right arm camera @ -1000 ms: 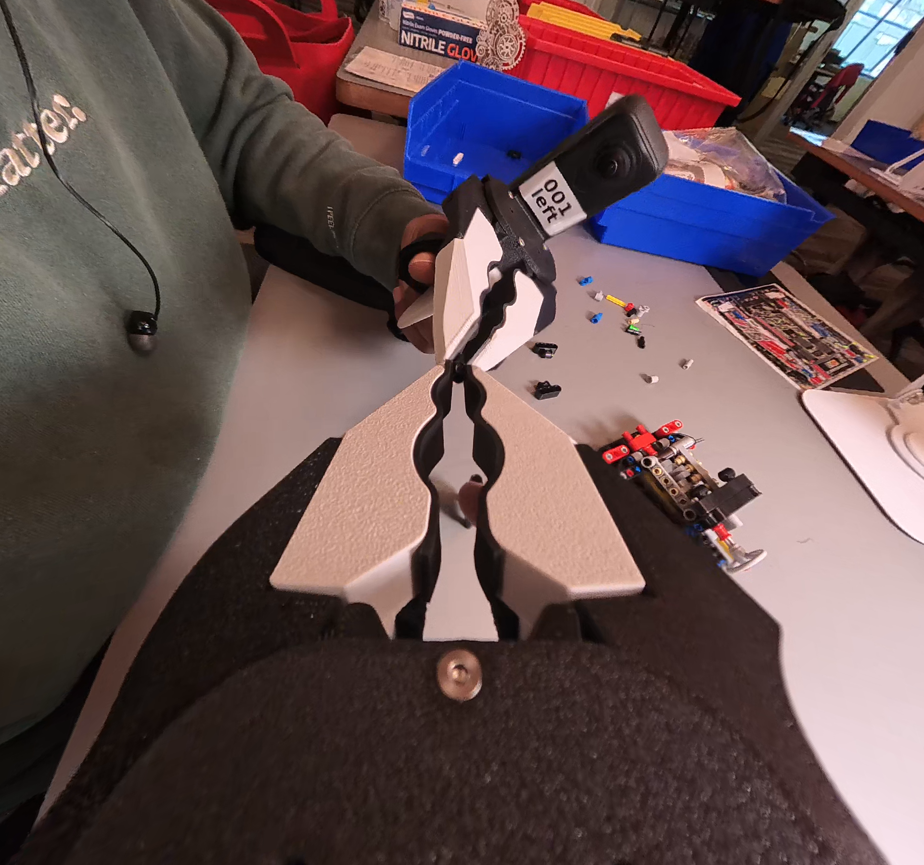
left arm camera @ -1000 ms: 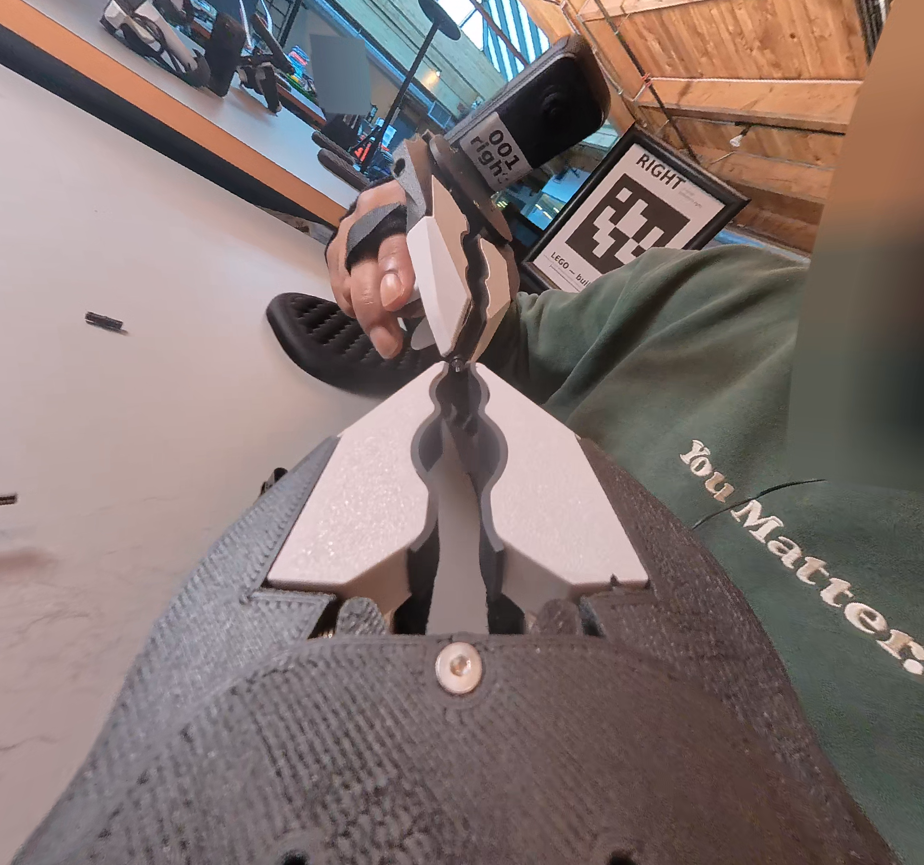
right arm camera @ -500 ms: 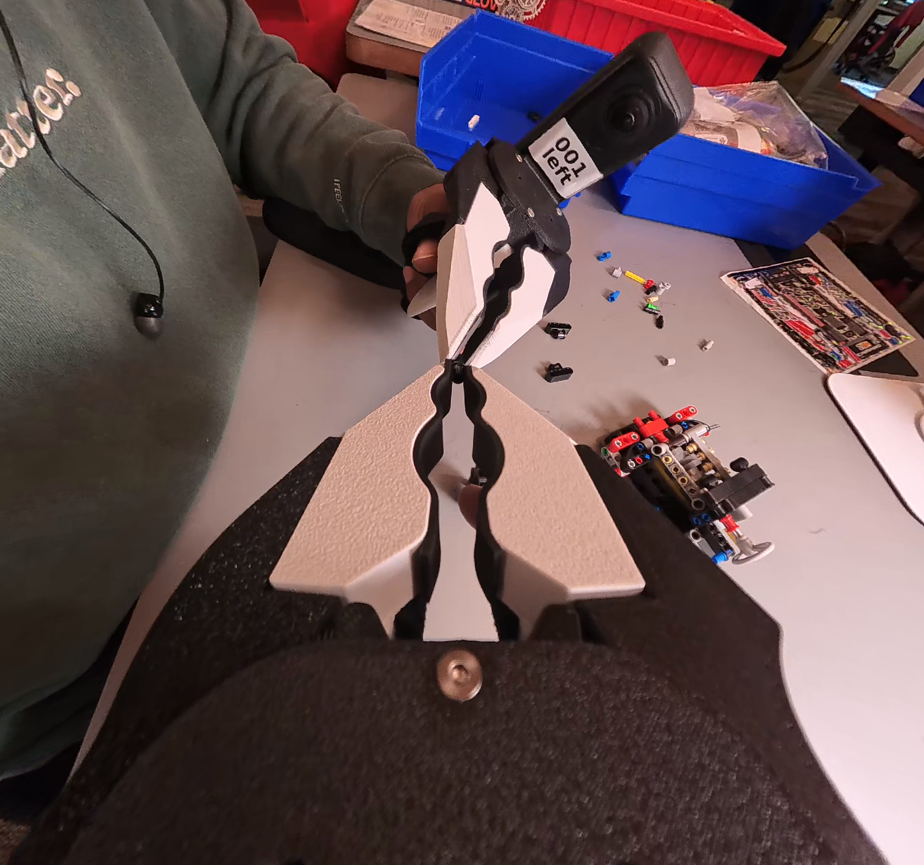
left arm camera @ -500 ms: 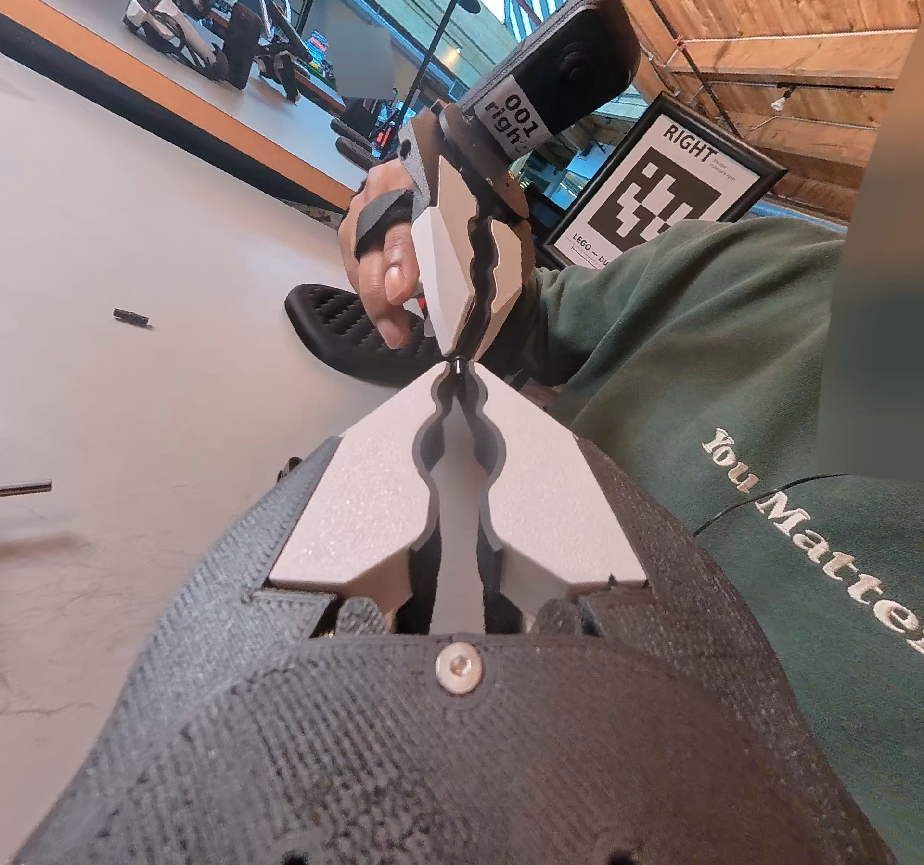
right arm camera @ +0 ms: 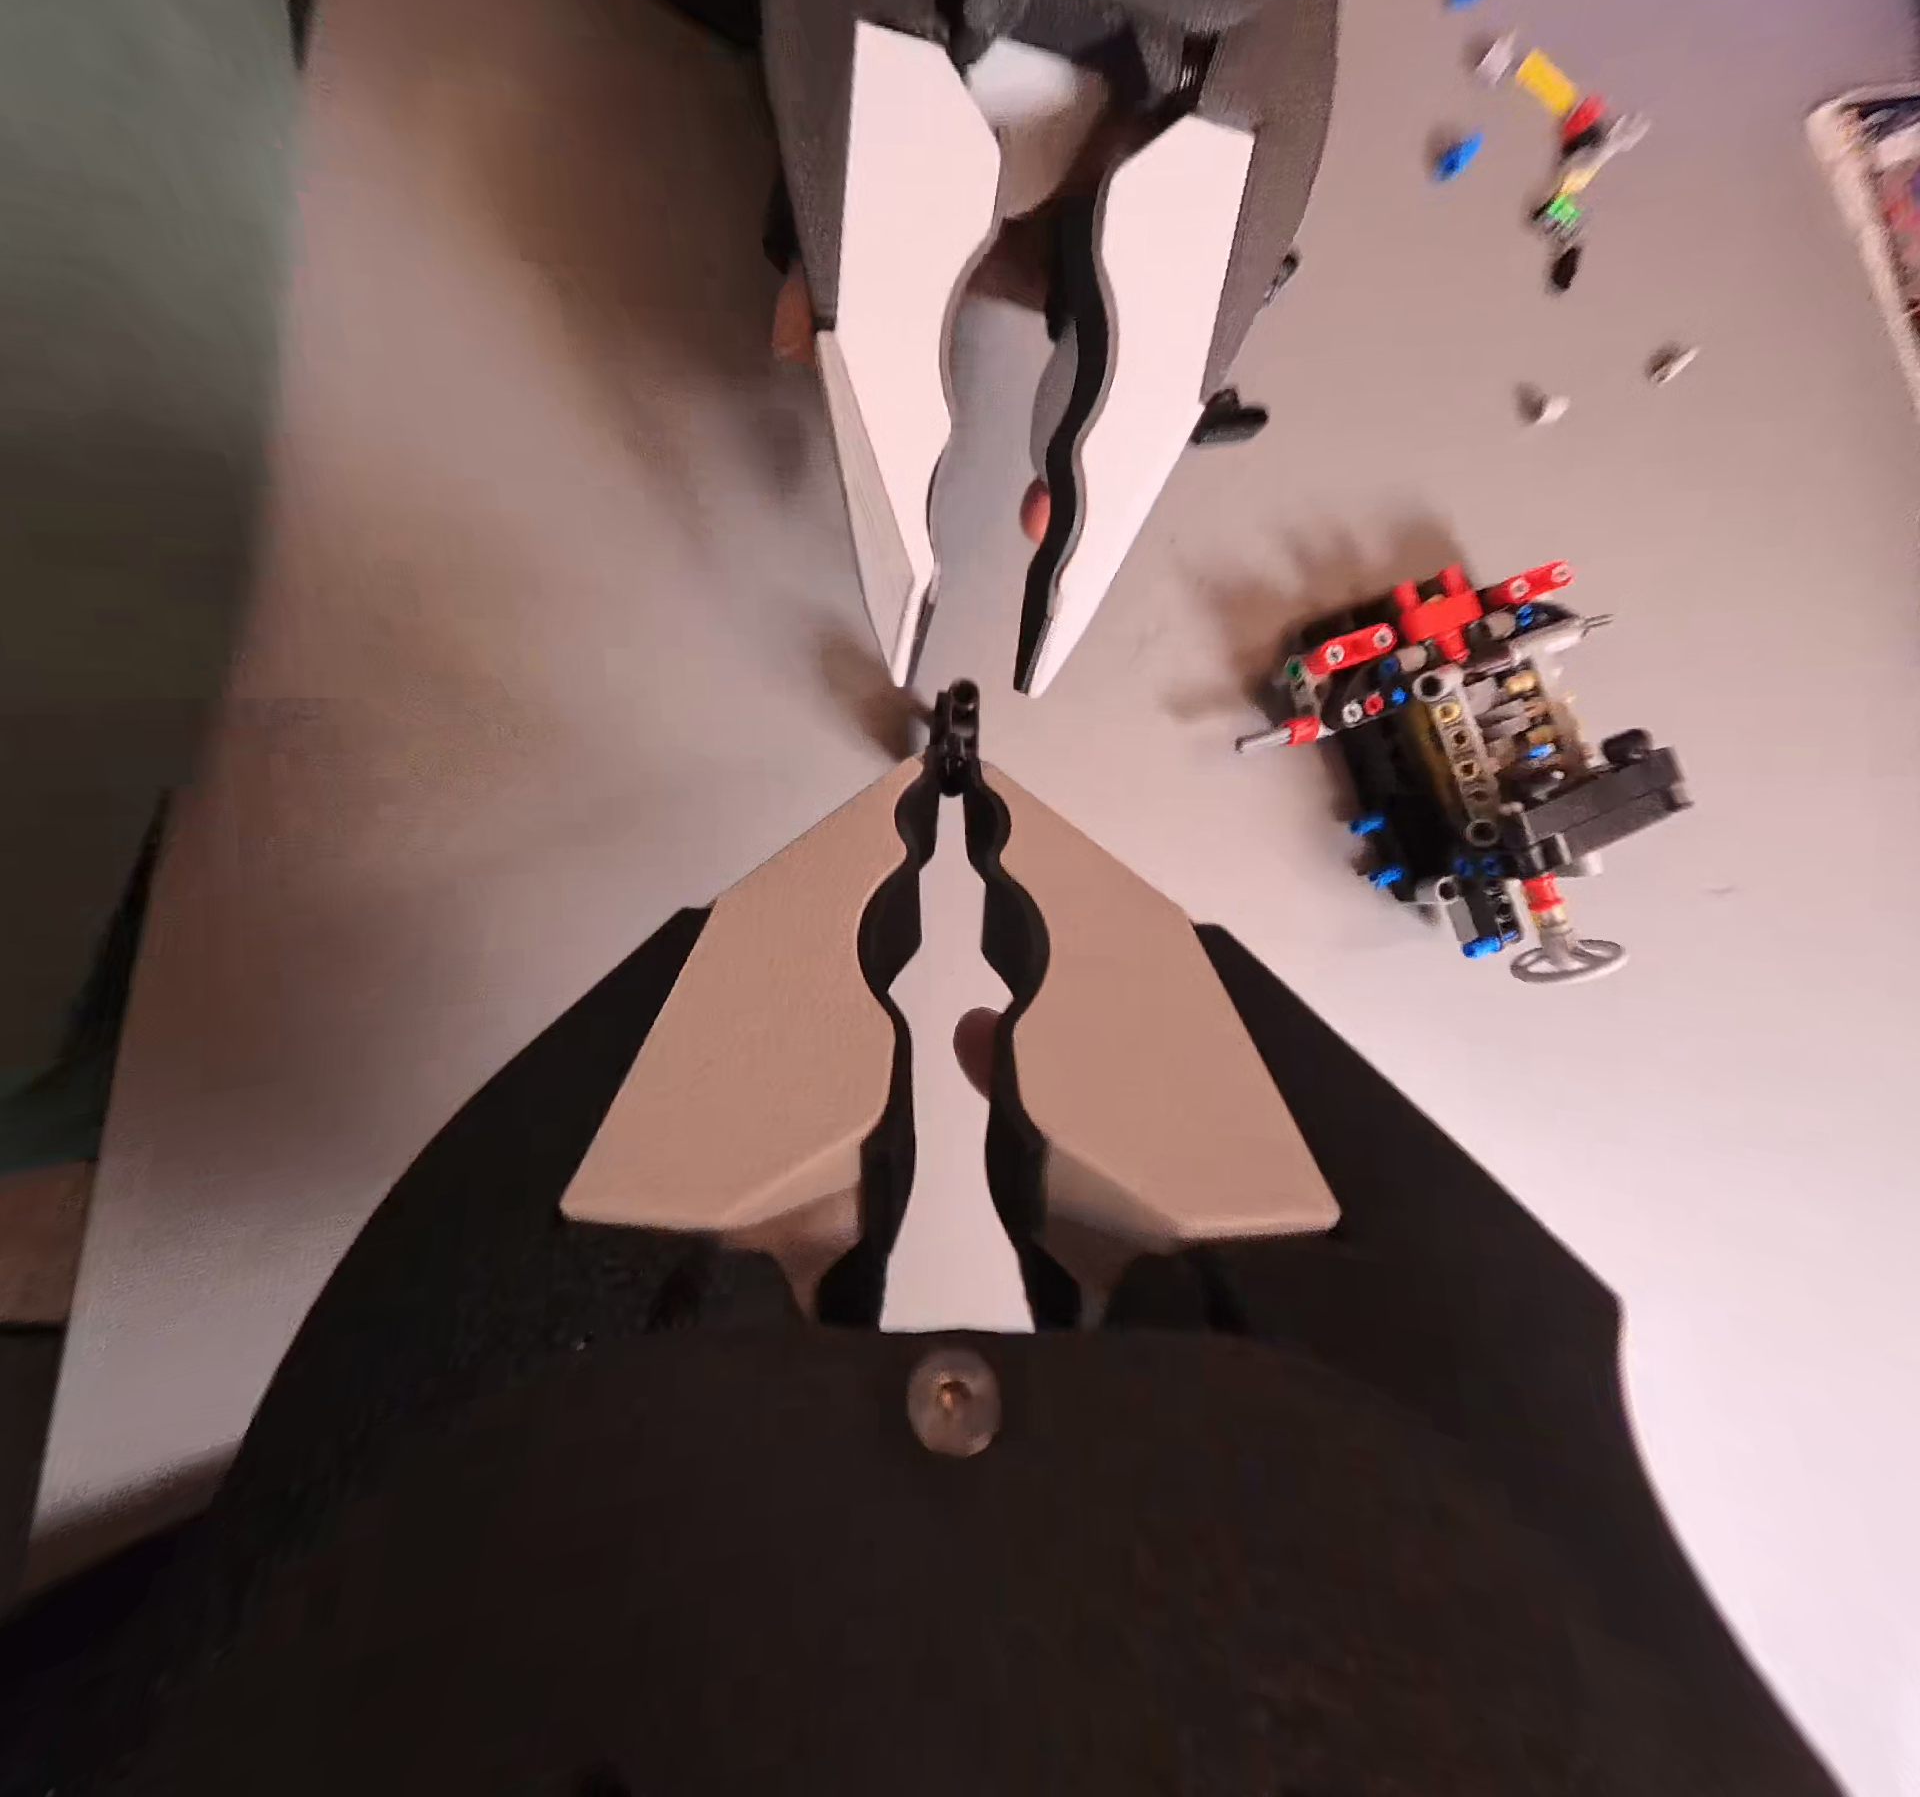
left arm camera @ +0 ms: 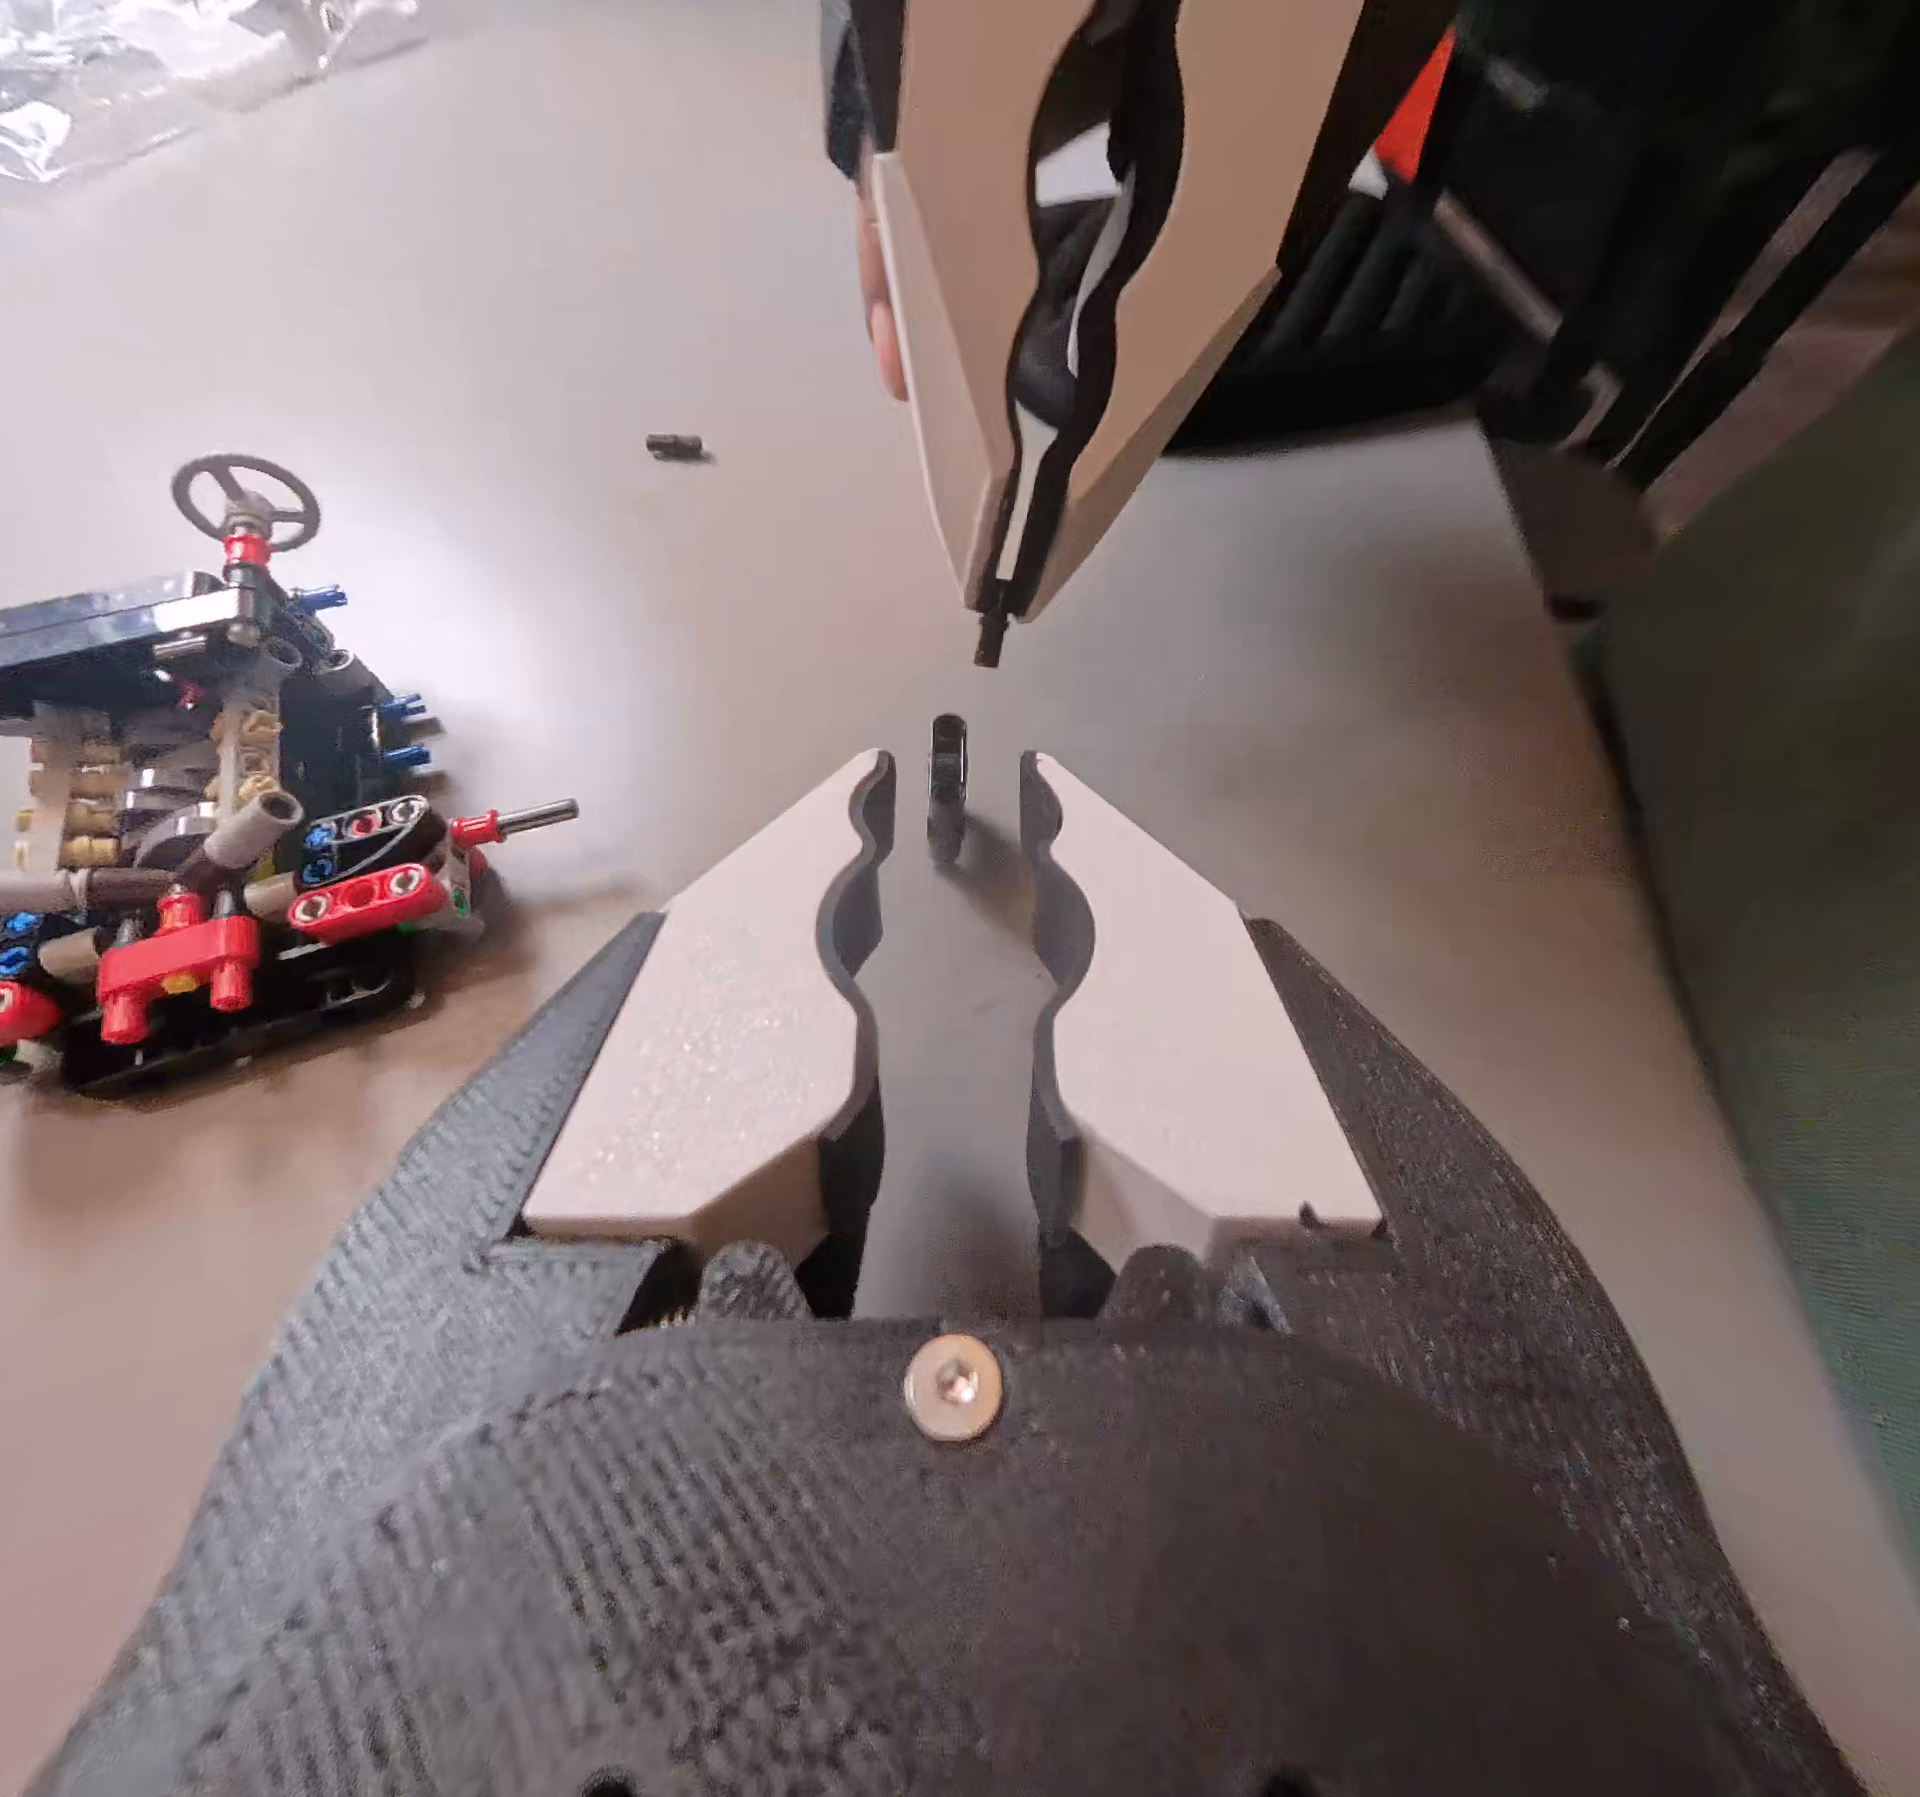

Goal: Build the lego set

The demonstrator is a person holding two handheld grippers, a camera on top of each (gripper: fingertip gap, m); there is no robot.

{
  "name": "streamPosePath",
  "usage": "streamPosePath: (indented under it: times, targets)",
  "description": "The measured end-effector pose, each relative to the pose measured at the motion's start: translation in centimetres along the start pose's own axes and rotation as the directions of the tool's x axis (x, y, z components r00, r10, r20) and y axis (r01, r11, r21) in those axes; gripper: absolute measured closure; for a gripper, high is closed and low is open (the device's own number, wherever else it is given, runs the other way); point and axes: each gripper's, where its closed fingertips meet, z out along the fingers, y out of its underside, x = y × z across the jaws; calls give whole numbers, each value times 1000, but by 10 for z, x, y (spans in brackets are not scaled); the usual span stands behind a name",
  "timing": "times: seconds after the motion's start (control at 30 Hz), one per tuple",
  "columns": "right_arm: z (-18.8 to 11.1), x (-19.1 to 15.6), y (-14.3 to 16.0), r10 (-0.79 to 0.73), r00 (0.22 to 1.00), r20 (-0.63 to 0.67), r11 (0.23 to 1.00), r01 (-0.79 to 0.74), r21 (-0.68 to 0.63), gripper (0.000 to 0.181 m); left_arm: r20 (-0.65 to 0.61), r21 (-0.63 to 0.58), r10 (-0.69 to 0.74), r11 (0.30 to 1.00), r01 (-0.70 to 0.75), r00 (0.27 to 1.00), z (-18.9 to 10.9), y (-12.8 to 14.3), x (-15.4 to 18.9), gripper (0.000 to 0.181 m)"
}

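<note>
1. Joining 2 small black parts is the step in hand: the right hand-held gripper (right arm camera: 954, 773) has its fingers pinched together on a black pin (right arm camera: 954, 721), whose free end pokes out past the tips toward 12 o'clock in the right wrist view.
2. The left hand-held gripper (left arm camera: 956, 760) has its fingers apart, holding nothing. In its own view a small black connector (left arm camera: 947, 783) sits on the grey table (left arm camera: 582, 313) just ahead of the gap between the tips, at 12 o'clock from them.
3. In the left wrist view the pin hangs from the right hand-held gripper a little above and beyond the connector; they look close but apart. In the right wrist view the 2 overlap, so I cannot tell from there whether they touch.
4. The partly built lego car (right arm camera: 1475, 771) with red beams and a grey steering wheel stands well apart, at 3 o'clock in the right wrist view and at 9 o'clock in the left.
5. Loose spare pieces (right arm camera: 1558, 147) lie scattered at 1 o'clock in the right wrist view; another black pin (left arm camera: 675, 445) lies alone at 11 o'clock in the left view, and a clear plastic bag (left arm camera: 177, 2) lies farther off at 10 o'clock.
6. Judgement: the build is only partway done. The next move likely calls for the left fingers to close squarely on the connector and steady it, then for the pin to be lined up with its hole and pressed in along its axis; a tilted approach could knock the loose connector over.
</note>
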Motion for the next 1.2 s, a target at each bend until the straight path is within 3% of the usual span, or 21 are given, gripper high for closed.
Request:
streamPosePath:
  times: [0.23, 0.33, 0.63, 1.2]
  targets:
    - [12, 5, 9, -21, 998, 61, 988, 30, -154, 179, 29, -97, 58, 994, -54, 998, 14, 15, -3, 167]
    - [15, 4, 10, -36, 996, 86, 980, 52, -194, 179, 31, -106, 66, 992, -62, 997, 16, 16, -3, 175]
    - [19, 2, 14, -76, 985, 155, 939, 122, -320, 179, 17, -106, 73, 992, -71, 997, 17, 15, -2, 175]
    - [18, -4, 14, -297, 838, 458, 703, 516, -489, 178, -156, -100, 103, 988, -120, 982, 19, 15, 2, 175]
